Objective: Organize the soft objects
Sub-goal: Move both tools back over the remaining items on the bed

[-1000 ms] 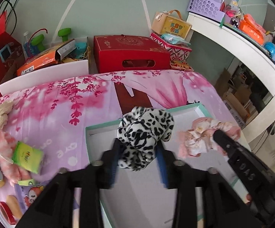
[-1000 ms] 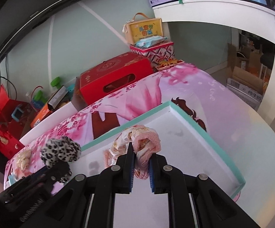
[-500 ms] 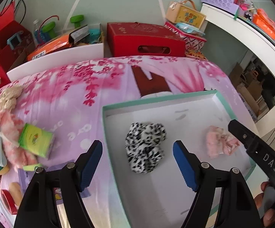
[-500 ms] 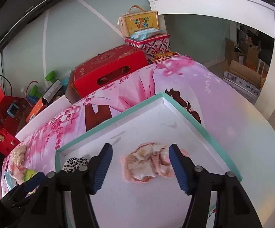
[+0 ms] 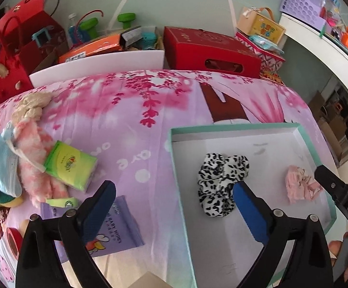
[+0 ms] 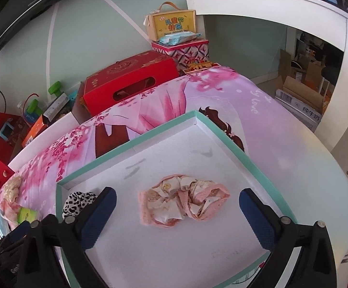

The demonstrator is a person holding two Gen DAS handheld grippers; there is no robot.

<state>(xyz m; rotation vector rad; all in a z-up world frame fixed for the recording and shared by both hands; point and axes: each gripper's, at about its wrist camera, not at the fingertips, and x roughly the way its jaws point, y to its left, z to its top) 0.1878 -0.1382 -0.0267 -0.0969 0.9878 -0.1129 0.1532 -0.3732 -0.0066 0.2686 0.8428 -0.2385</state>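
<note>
Scrunchies, 2 of them, lie in the tray point(image 6: 130, 147): leopard one point(image 5: 220, 182) at center right of the left view, pink one point(image 6: 183, 200) centered between the right tool's point(image 6: 177, 218) spread, empty fingers. Left tool point(image 5: 174, 213) is also released. Next, probably swing left toward the fluffy pile point(image 5: 33, 168) at left edge, approaching low and square.

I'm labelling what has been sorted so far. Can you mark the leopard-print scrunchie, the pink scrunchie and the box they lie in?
leopard-print scrunchie point(image 5: 218, 180): left wrist view, middle of its folds.
pink scrunchie point(image 6: 183, 200): right wrist view, centre of the bunch.
box point(image 6: 224, 141): right wrist view, teal right rim.
</note>
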